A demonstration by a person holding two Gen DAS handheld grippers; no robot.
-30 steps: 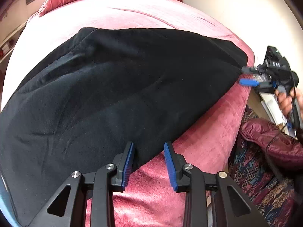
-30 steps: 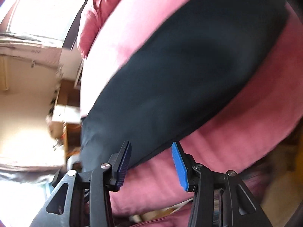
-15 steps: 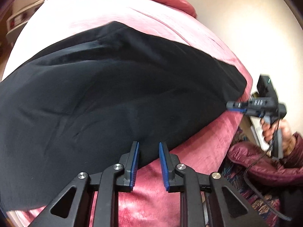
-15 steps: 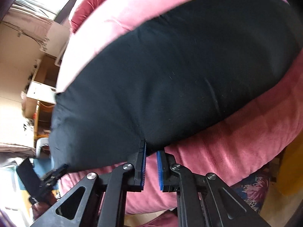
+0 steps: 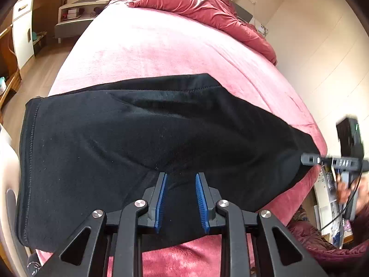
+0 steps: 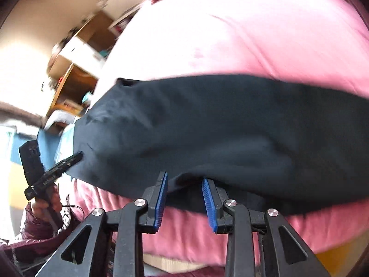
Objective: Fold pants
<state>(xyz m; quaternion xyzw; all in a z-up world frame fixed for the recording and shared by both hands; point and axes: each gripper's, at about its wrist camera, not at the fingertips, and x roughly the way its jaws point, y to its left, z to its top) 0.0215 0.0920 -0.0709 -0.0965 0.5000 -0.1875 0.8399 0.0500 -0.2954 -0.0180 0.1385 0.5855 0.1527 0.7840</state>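
Across the pink bed (image 5: 175, 46), your black pants (image 5: 138, 143) lie flat. Both jaws are opening: left gripper (image 5: 181, 199) and right gripper (image 6: 185, 202) each straddle the near hem, pads off the cloth.

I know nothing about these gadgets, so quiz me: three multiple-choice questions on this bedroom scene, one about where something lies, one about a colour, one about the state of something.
1. Where do the black pants lie?
A. On the floor
B. Across the pink bedspread, near its front edge
C. Inside the wooden shelf unit

2. What colour are the pads of the left gripper?
A. Blue
B. Yellow
C. White

3. How does the crumpled red duvet lie?
A. Folded flat under the pants
B. Hanging off the front edge
C. Bunched up at the far end of the bed

Answers:
1 B: black cloth spreads over the pink cover.
2 A: both pads show blue against black fingers.
3 C: it sits heaped beyond the pants, far from them.
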